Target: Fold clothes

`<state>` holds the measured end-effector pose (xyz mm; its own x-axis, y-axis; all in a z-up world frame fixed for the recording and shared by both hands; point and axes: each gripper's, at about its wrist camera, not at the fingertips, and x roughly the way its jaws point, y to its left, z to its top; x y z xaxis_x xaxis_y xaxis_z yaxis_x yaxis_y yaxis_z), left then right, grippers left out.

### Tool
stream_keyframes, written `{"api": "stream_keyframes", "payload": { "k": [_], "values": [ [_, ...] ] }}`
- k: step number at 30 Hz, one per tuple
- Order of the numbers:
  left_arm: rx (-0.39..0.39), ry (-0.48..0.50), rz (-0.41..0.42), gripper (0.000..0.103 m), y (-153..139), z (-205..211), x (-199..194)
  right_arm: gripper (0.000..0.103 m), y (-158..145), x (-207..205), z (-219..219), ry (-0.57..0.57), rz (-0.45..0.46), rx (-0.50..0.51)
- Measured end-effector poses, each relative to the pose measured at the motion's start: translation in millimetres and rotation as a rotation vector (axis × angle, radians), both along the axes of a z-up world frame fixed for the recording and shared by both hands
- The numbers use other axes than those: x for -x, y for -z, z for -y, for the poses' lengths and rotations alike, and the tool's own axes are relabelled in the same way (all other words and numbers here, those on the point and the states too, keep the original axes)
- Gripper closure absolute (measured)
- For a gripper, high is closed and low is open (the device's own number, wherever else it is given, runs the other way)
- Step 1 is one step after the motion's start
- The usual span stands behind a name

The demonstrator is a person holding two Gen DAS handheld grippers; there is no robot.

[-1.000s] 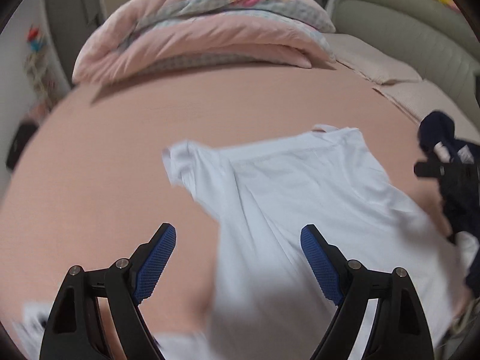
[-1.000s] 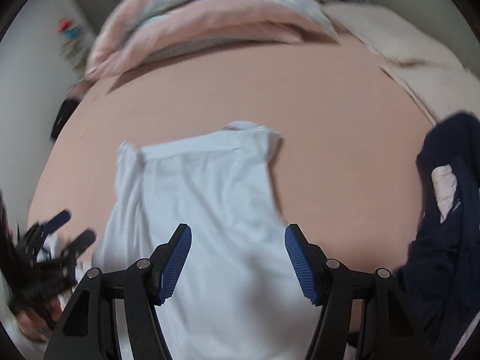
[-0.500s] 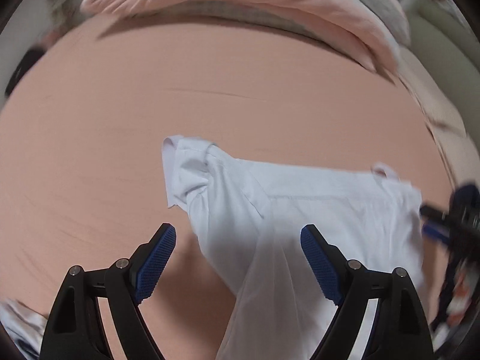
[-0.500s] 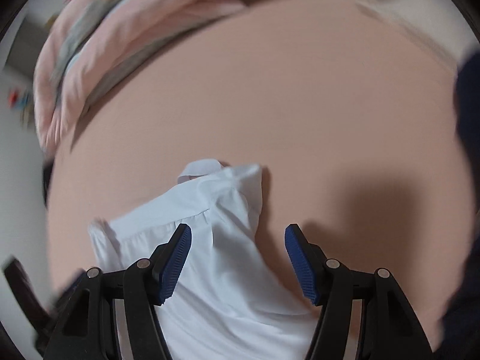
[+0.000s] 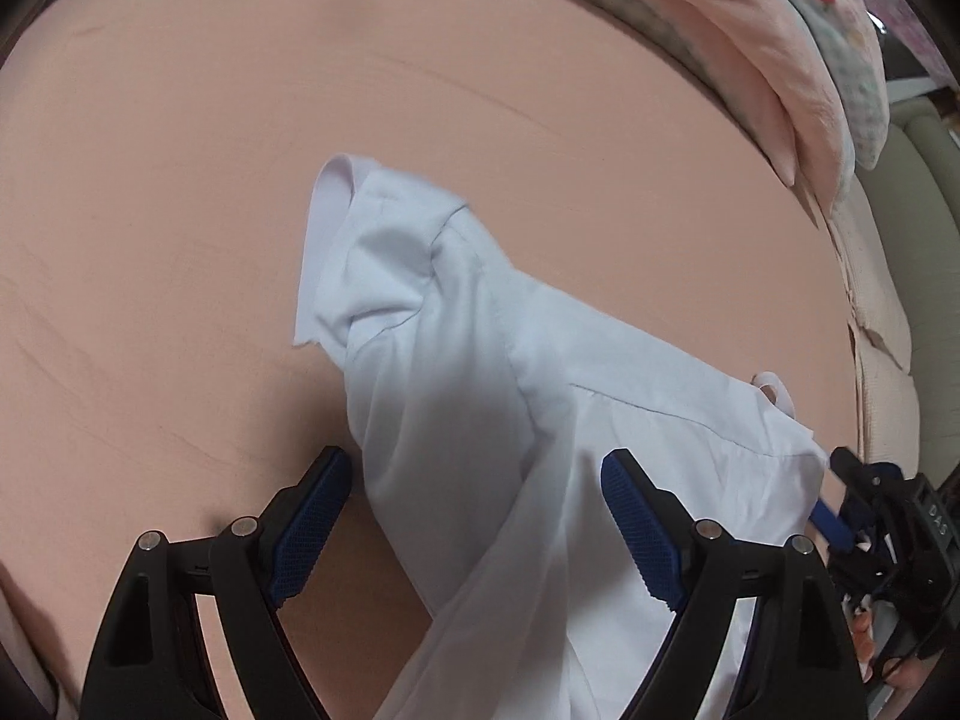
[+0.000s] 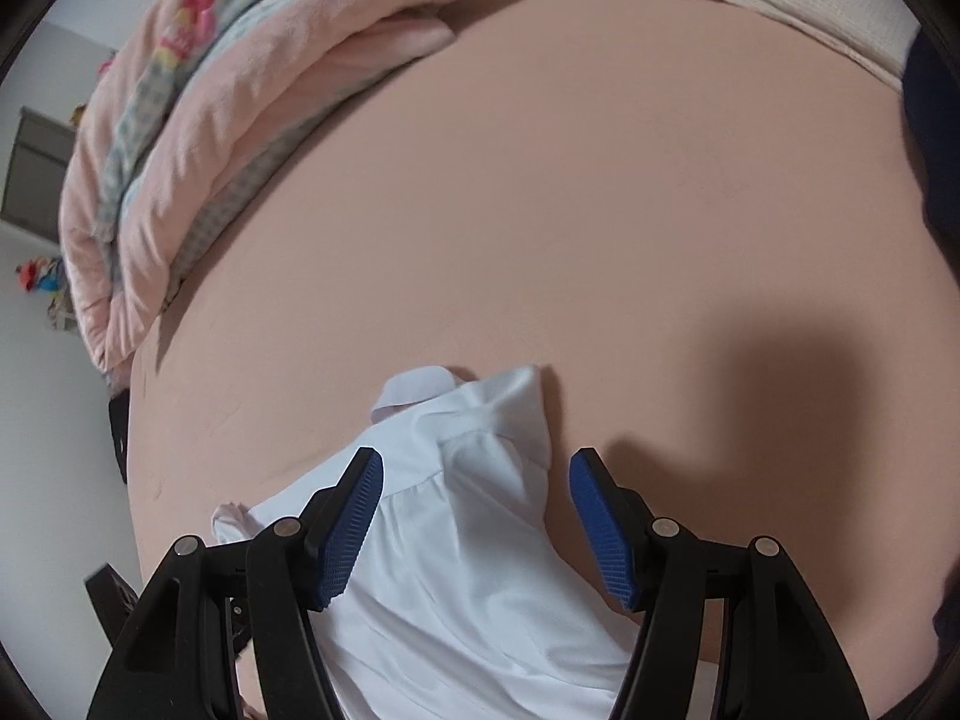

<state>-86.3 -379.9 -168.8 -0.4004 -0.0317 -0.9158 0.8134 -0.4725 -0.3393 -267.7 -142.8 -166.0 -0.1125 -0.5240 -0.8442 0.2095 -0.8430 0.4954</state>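
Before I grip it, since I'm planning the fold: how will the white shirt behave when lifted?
The white shirt is probably floppy: it lies creased and rumpled on the bed sheet. Its thin fabric looks light, and a sleeve would likely dangle.

Left gripper [image 5: 474,531] and right gripper [image 6: 477,531], angled downward, fingers apart.

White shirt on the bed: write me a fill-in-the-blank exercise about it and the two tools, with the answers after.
1. The shirt lies on a bedsheet whose colour is ____.
2. The jaws of the left tool stand ____, gripping nothing.
3. The pads on the right tool are coloured ____.
4. The folded quilt at the far end of the bed is mostly ____.

Answers: peach; open; blue; pink
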Motion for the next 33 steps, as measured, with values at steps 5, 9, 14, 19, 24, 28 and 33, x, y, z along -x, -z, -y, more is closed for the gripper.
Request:
{"api": "stream_keyframes", "payload": {
  "k": [5,9,14,19,24,28,33],
  "values": [
    [-0.02,0.004,-0.052,0.018,-2.9,-2.9,-12.2,0.039,12.0,2.2,-9.8,0.023,0.043,0.003],
    [-0.082,-0.062,-0.131,0.018,-3.6,4.1,-31.3,0.039,19.7,6.4,-24.2,0.078,0.09,0.094],
    [-0.113,-0.148,-0.171,0.038,2.1,13.5,-52.1,0.039,28.6,11.5,-43.1,0.169,0.155,0.194],
    [-0.066,-0.135,-0.152,0.053,-0.5,13.3,-57.4,0.043,37.3,7.4,-48.6,0.162,0.152,0.154],
    [-0.102,-0.132,-0.176,0.056,0.6,5.7,-60.3,0.043,31.3,5.7,-35.8,0.09,0.117,0.089],
    [-0.111,-0.097,-0.163,0.065,2.0,-6.1,-55.5,0.043,28.6,4.0,-24.4,0.051,0.09,0.057],
    [-0.067,-0.079,-0.117,0.065,0.6,-7.6,-44.6,0.082,27.1,-3.7,-14.0,-0.006,0.031,-0.006]
  ]
}}
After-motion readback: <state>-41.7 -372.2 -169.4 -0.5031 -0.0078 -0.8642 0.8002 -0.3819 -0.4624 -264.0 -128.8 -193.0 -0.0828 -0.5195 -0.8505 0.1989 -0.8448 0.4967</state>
